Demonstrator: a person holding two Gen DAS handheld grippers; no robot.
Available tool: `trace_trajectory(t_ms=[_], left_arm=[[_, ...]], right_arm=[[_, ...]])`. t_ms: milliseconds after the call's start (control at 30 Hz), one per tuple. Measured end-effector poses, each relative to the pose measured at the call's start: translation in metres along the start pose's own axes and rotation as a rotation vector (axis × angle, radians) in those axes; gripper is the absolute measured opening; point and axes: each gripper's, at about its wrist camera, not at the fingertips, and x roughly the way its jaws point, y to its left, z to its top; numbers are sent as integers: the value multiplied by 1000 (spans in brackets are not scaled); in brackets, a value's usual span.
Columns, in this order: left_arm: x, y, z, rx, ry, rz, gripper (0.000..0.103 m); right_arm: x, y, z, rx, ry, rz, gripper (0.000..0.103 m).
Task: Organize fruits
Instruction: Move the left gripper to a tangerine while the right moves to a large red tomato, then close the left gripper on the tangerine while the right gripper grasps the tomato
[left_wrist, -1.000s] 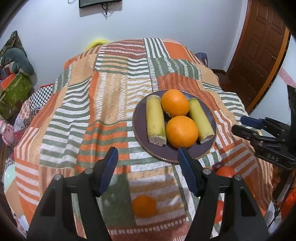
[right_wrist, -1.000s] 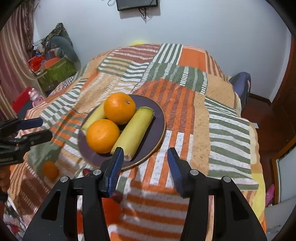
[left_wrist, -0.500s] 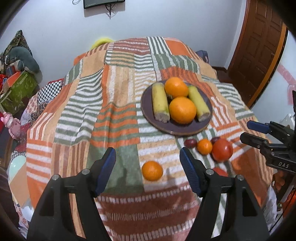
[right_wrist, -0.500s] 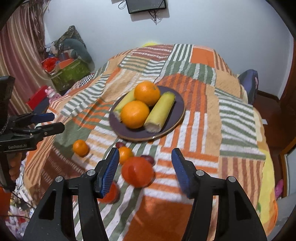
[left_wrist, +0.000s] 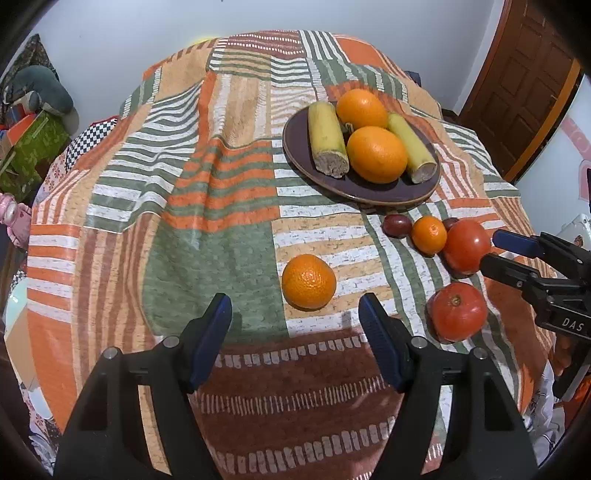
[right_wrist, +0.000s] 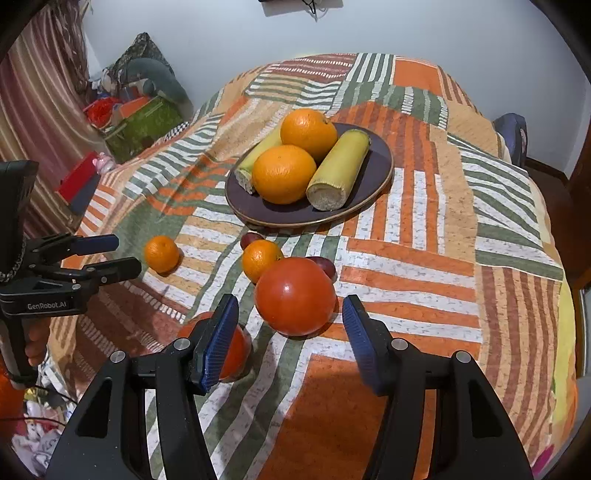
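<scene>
Two oranges (left_wrist: 369, 136) and two cut yellow pieces (left_wrist: 327, 140) on dark plate (left_wrist: 295, 147); plate sits on patchwork cloth (left_wrist: 221, 206). Near side of plate: loose mandarin (left_wrist: 308, 281), smaller mandarin (left_wrist: 429, 235), two tomatoes (right_wrist: 294, 295), dark plums (left_wrist: 396, 225). Left gripper (left_wrist: 295, 314) spread wide, empty, just short of loose mandarin. Right gripper (right_wrist: 290, 317) spread wide, empty, flanking larger tomato without contact

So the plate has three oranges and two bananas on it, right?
Not quite. The plate holds two oranges, a front orange and a back orange, plus the two bananas. The right wrist view shows it; the smaller oranges lie on the tablecloth.
</scene>
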Motion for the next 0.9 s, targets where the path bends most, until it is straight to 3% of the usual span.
trace_trajectory(t_ms=[167, 400, 500, 567, 900], left_arm=[[9, -4, 4, 21, -1, 10, 71], [21, -9, 9, 37, 10, 2, 60], [28, -11, 10, 46, 21, 2, 50], [30, -10, 11, 45, 26, 6, 37], [25, -7, 12, 29, 11, -10, 37]], right_arm=[[9, 0, 0, 6, 18, 23, 55], [16, -8, 1, 29, 22, 31, 55], [21, -10, 0, 38, 33, 32, 54], [24, -10, 0, 44, 37, 41, 52], [21, -11, 0, 49, 20, 52, 49]])
